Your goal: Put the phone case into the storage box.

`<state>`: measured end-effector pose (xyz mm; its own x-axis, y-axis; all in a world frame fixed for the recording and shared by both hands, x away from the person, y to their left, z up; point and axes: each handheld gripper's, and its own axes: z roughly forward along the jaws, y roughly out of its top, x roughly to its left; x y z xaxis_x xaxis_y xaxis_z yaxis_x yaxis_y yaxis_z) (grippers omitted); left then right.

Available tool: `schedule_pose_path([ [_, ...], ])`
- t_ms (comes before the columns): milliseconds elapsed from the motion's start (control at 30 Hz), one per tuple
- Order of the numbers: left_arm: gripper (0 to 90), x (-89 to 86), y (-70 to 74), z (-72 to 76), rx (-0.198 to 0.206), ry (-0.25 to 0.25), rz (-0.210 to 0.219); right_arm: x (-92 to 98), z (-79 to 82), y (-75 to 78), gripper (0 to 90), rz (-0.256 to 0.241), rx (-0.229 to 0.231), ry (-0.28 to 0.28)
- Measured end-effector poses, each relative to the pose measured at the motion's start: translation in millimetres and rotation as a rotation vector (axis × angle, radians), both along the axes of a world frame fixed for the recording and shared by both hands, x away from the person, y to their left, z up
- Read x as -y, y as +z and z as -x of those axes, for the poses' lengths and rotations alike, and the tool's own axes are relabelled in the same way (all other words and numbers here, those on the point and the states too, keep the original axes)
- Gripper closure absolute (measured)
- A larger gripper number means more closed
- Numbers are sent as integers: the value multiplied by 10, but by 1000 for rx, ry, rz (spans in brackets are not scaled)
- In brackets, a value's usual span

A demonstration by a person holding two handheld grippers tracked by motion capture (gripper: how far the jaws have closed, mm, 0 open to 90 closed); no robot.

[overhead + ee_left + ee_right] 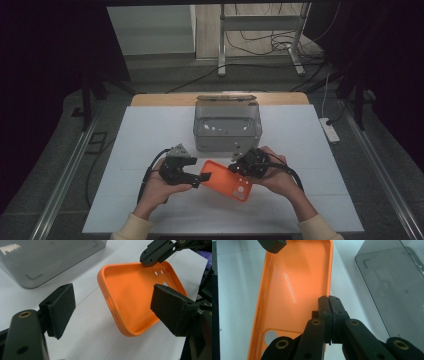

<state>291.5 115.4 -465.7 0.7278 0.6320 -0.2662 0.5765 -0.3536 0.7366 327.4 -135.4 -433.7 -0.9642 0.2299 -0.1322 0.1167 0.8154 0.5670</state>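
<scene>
On the white table top (150, 135), just in front of a grey translucent box (227, 129), an orange phone case (227, 180) is held between 2 hand-held grippers. The case is turned with its hollow inner side up, and its camera cut-out is seen at the end nearer the person's right hand (280, 177).

In the right gripper view, the right gripper (329, 305) is seen clenched on the long side wall of the orange phone case (294, 290), close to the camera cut-out; its 2 jaws are pressed together with the thin rim between them. The grey translucent box (392, 290) is shown just beside that edge.

In the left gripper view, the left gripper (113, 307) is spread wide: one pad (62, 307) is kept well clear of the case over the bare table, and the other pad (172, 308) is laid over the far long edge of the orange phone case (132, 295), though contact cannot be told. The case is tilted, its near end raised off the white table top (87, 335). The left hand (160, 187) is wrapped around its gripper from below.
</scene>
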Motion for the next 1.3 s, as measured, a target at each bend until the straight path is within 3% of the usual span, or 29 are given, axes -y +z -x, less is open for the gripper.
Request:
schedule_pose_path([
  [333,237,17,-51,-34,-30,-10,8,-21,11,-16,889,6,10,11],
  [600,313,31,-81,-59,-58,-30,6,-29,15,-27,889,3,16,17],
  [800,386,60,-92,-54,-65,-51,1,-30,29,-14,889,6,24,22],
  [967,509,54,-100,-68,-83,-78,18,-27,32,-11,889,-2,29,22],
  [1300,676,-22,-102,-96,-115,-47,57,-47,48,-19,883,10,31,35],
])
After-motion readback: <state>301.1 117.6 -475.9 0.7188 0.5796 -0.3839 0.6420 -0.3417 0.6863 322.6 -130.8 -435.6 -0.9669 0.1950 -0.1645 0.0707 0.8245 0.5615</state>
